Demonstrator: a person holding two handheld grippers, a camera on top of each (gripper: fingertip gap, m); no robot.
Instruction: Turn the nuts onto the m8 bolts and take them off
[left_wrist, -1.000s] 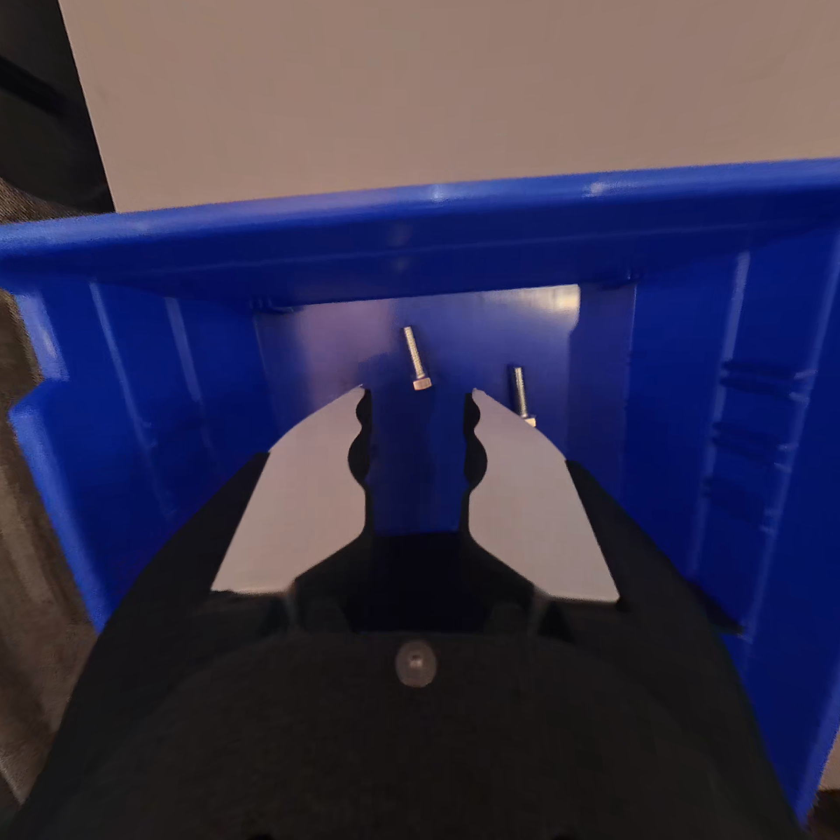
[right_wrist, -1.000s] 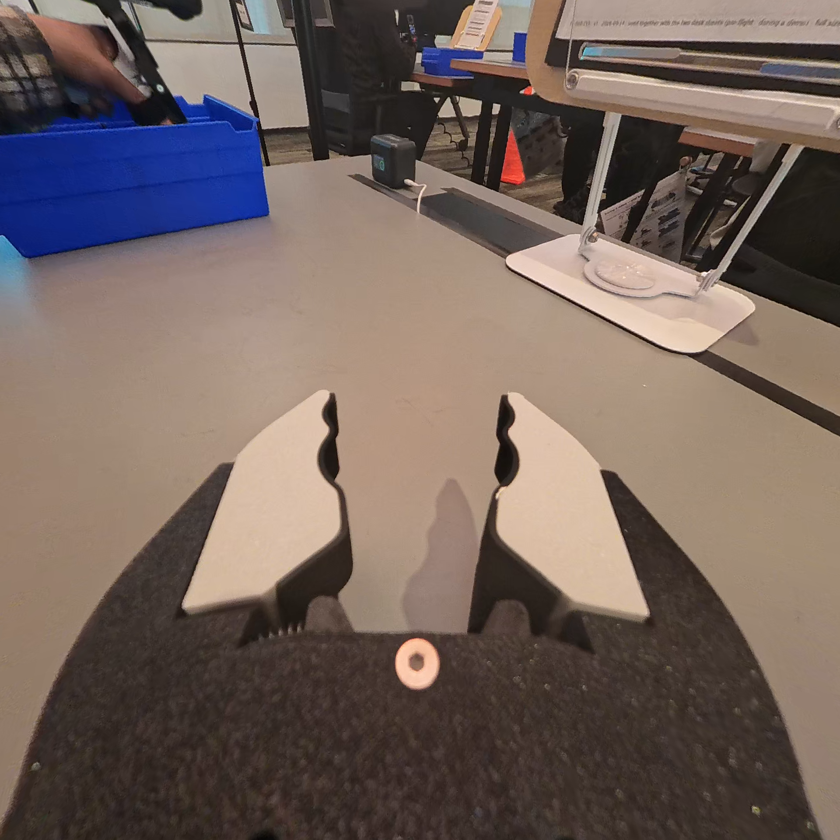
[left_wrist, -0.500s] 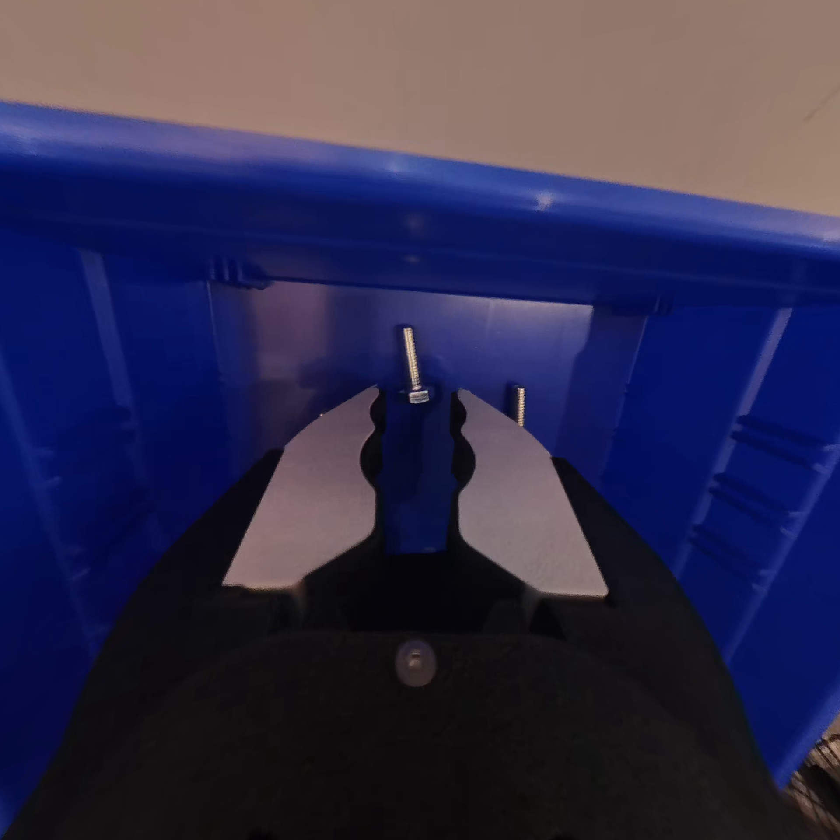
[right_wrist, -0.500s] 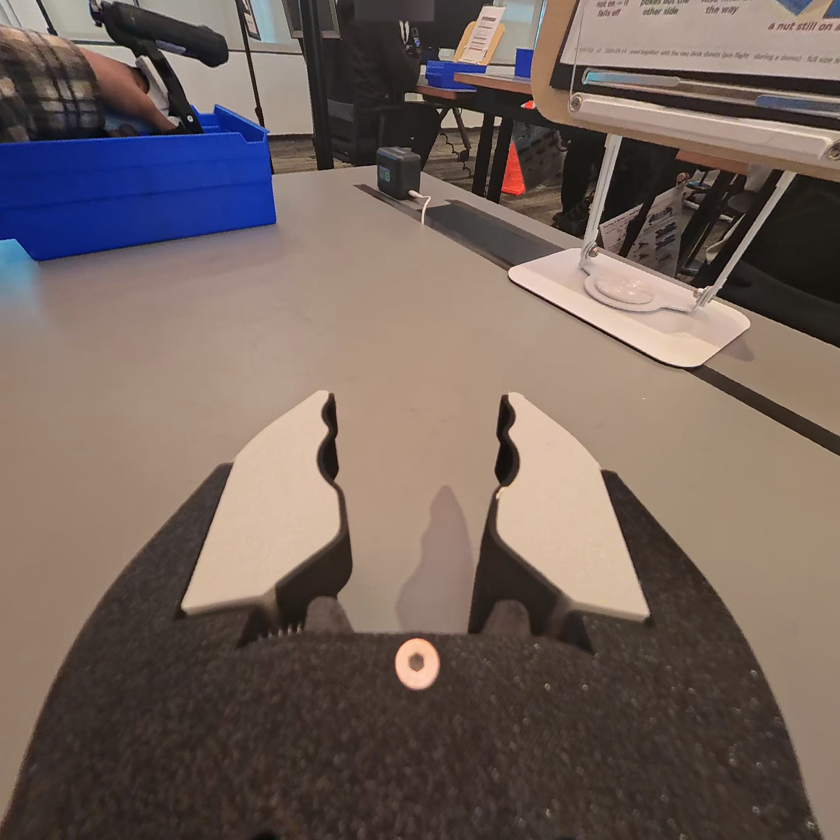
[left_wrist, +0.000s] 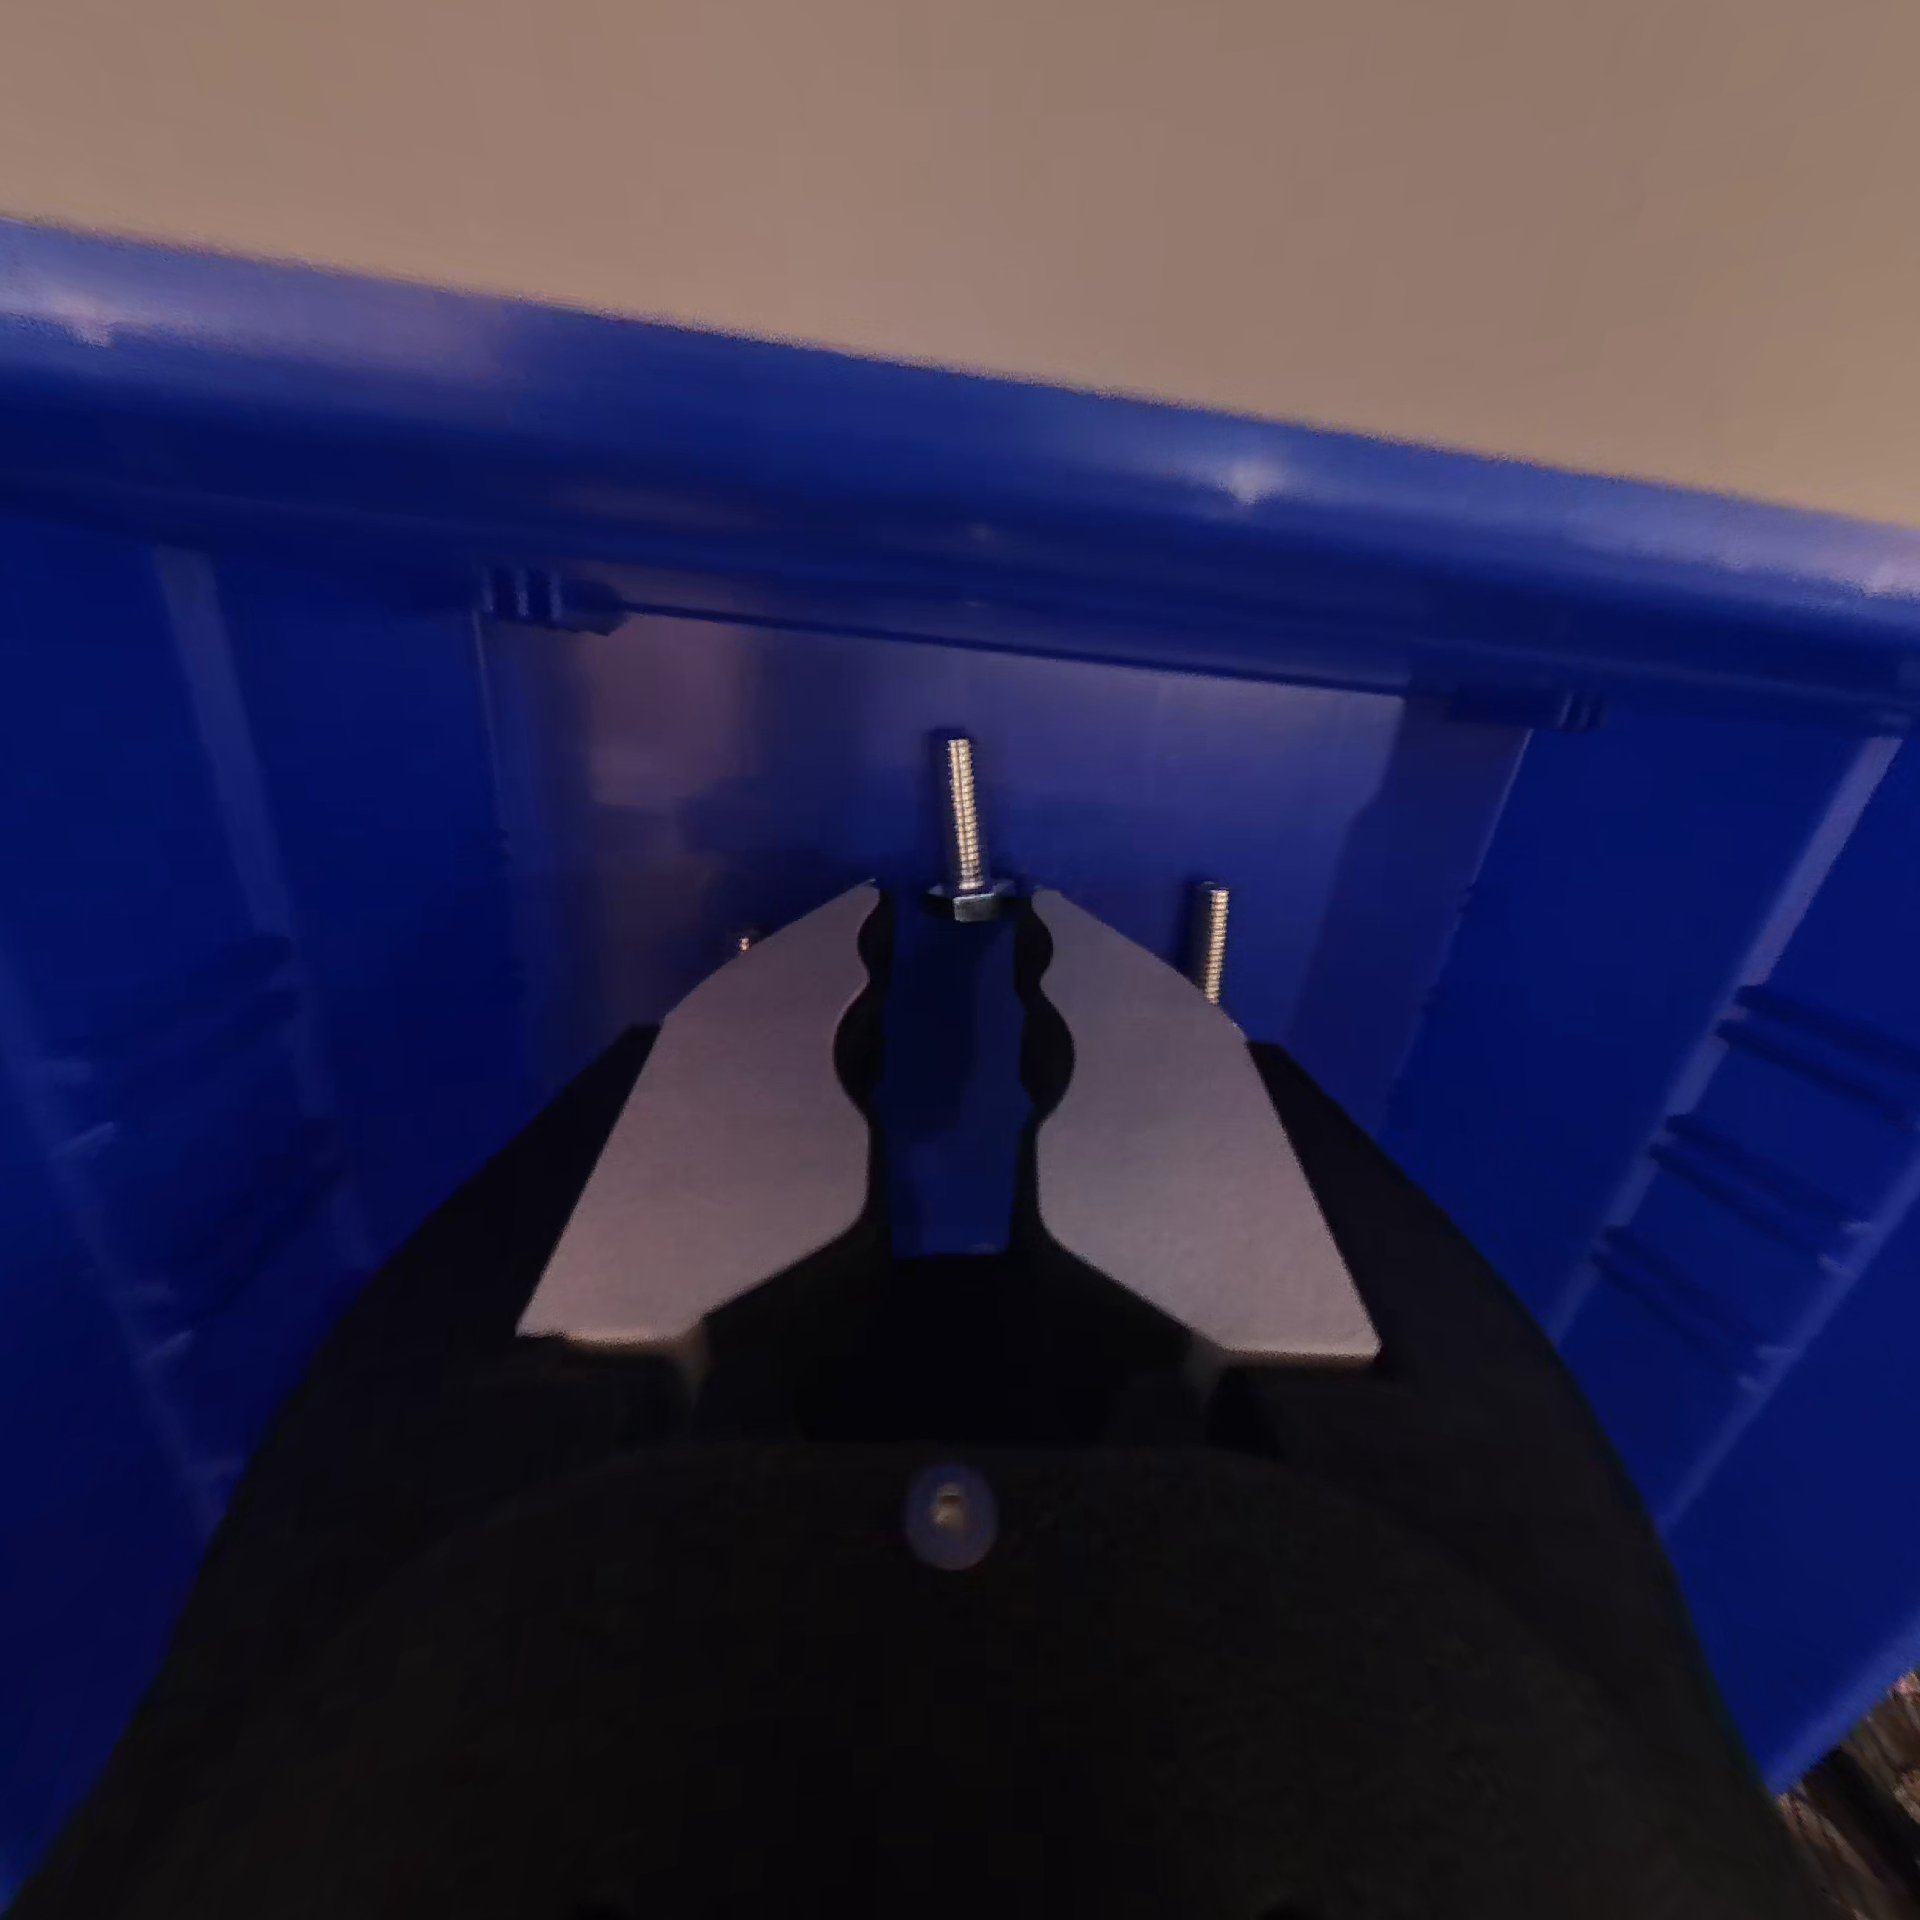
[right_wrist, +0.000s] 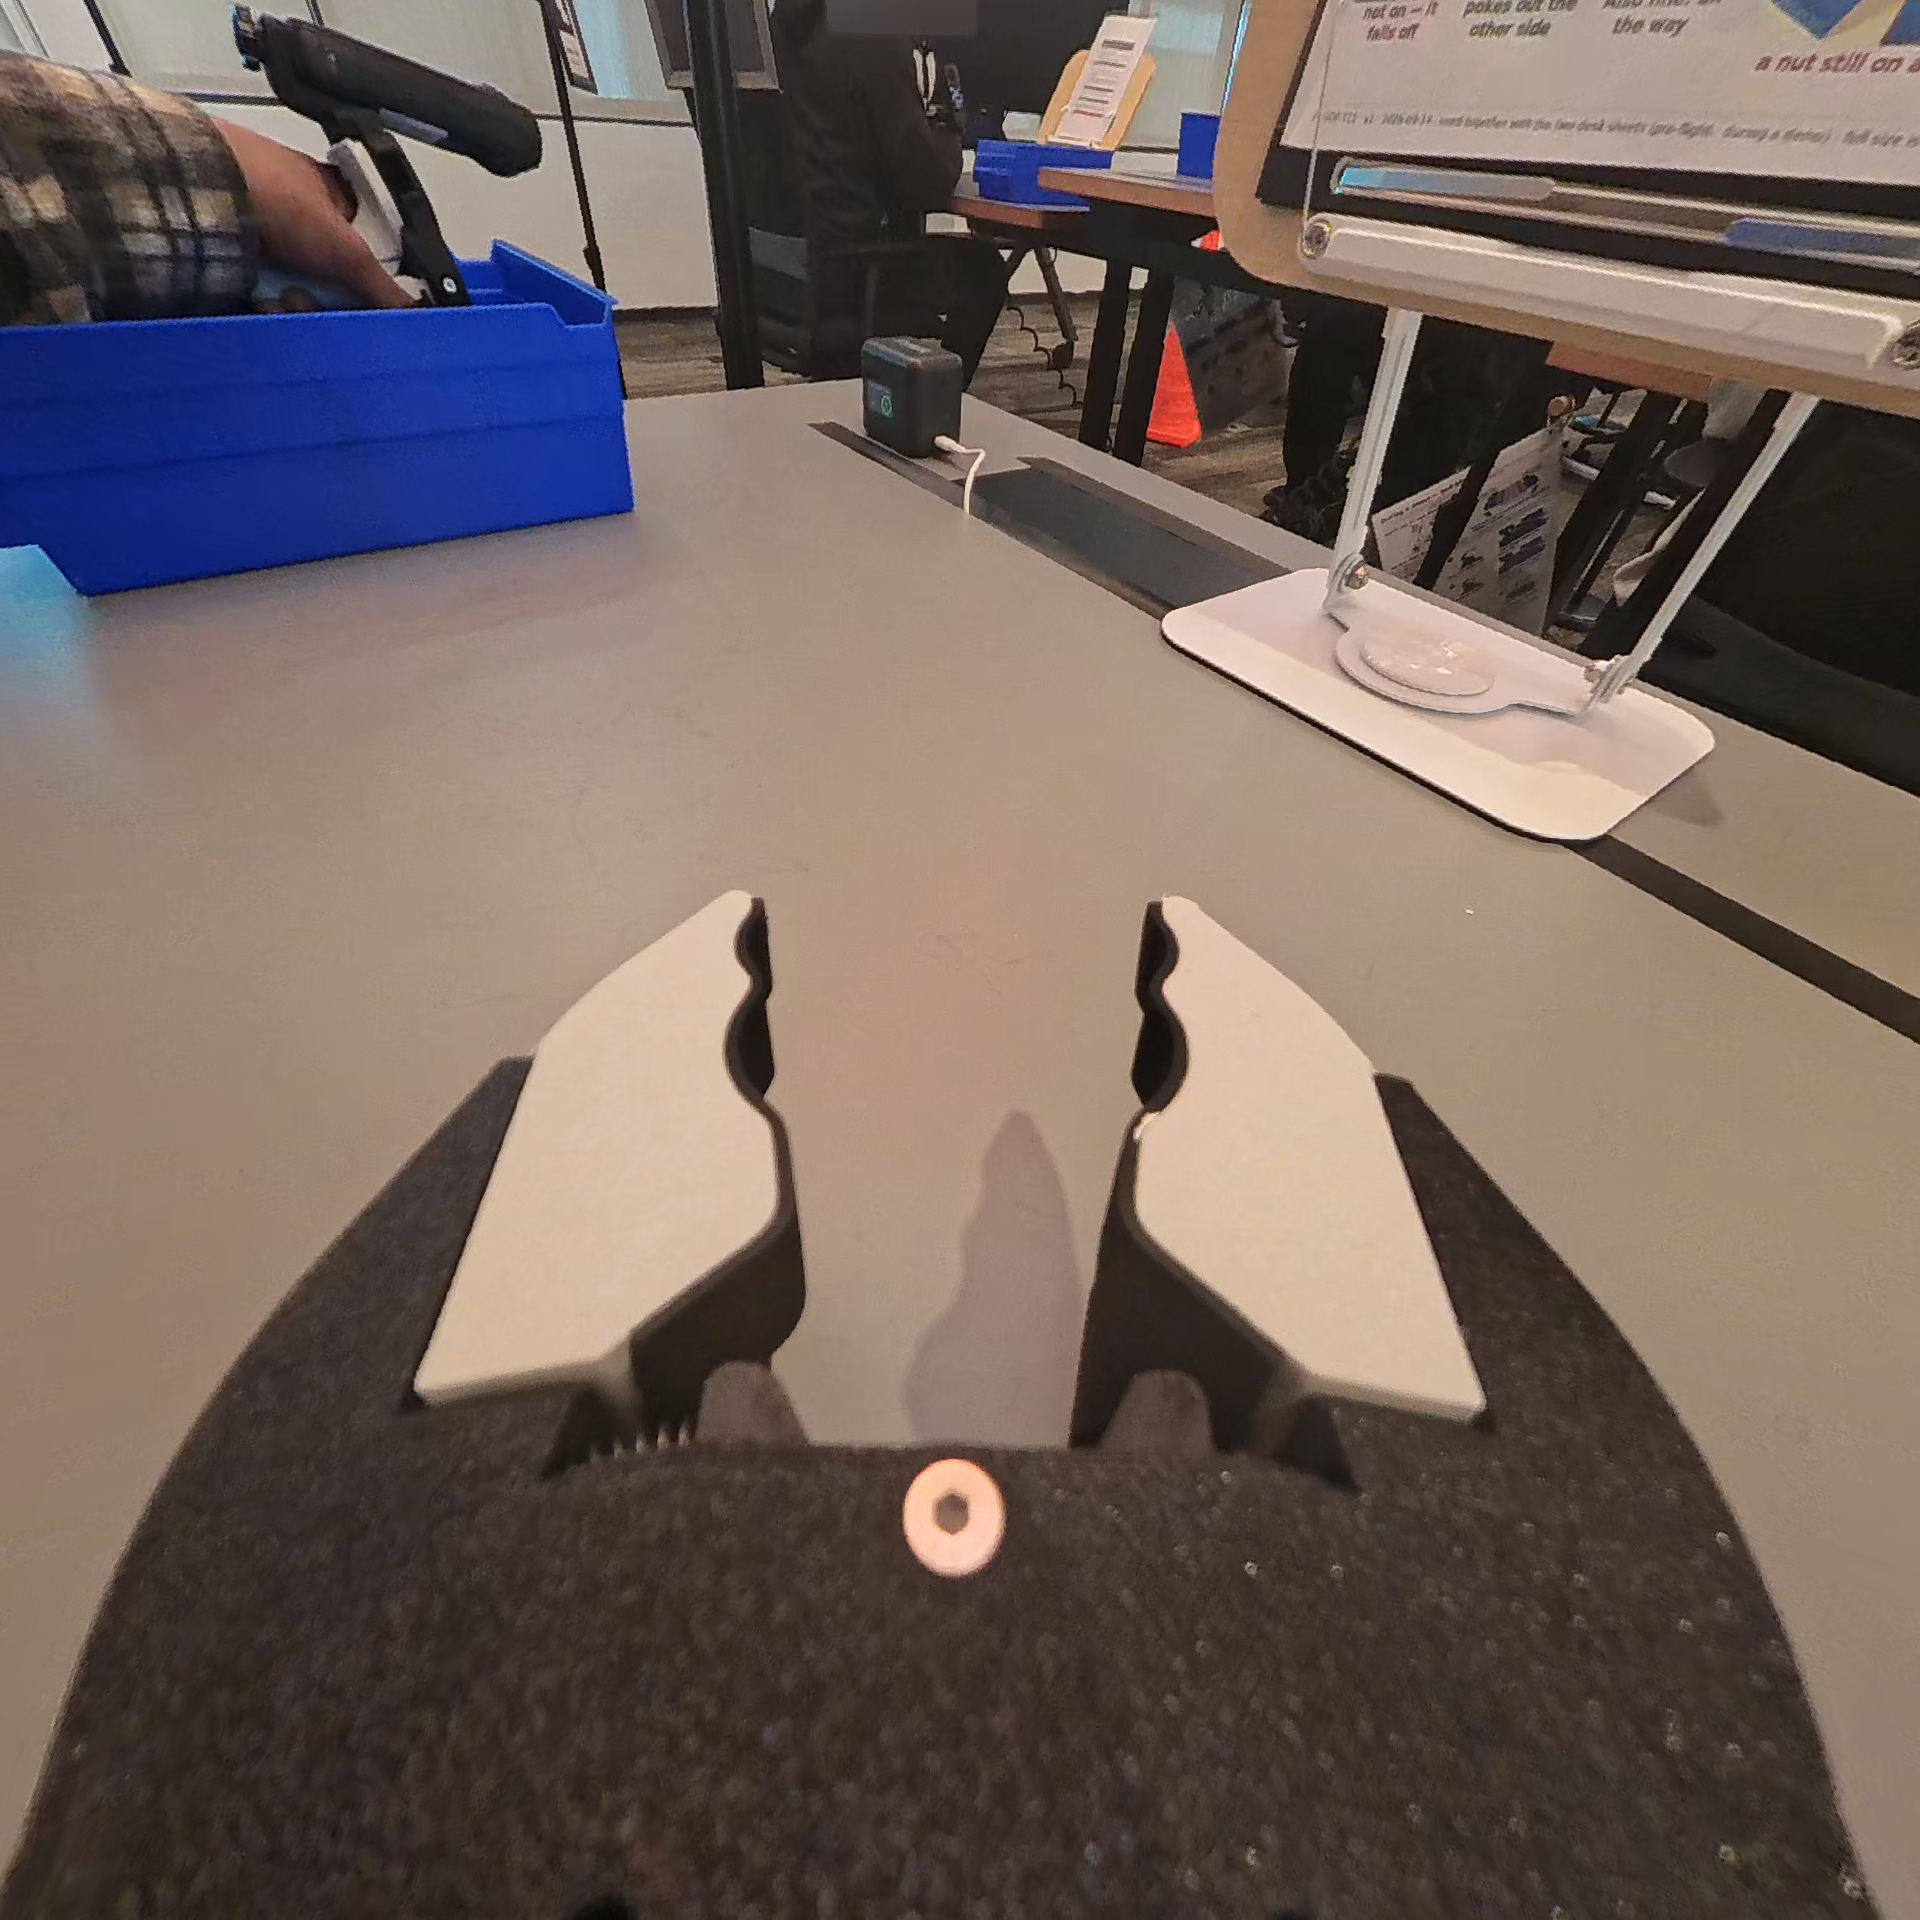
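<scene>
In the left wrist view a silver bolt (left_wrist: 961, 821) lies on the floor of a blue bin (left_wrist: 935, 499), its hex head toward me. My left gripper (left_wrist: 958, 899) is inside the bin, its jaws narrowly open with the bolt head between the fingertips; contact is not clear. A second bolt (left_wrist: 1210, 940) lies to the right, partly hidden by the right finger. A third bolt's tip (left_wrist: 745, 943) peeks out at the left finger. No nuts show. My right gripper (right_wrist: 956, 914) is open and empty, low over the grey table (right_wrist: 520, 790). The bin (right_wrist: 312, 436) stands far left.
In the right wrist view a person's hand and sleeve (right_wrist: 125, 187) hold the other gripper in the bin. A document stand with a white base (right_wrist: 1455, 707) stands at the right. A black charger (right_wrist: 909, 395) with a white cable sits by a dark strip (right_wrist: 1122, 540). The grippers' ends are close to 60 cm from one another.
My left gripper has moved deeper into the bin up to the bolt head, and its jaws have narrowed around it. The right gripper has barely moved.
</scene>
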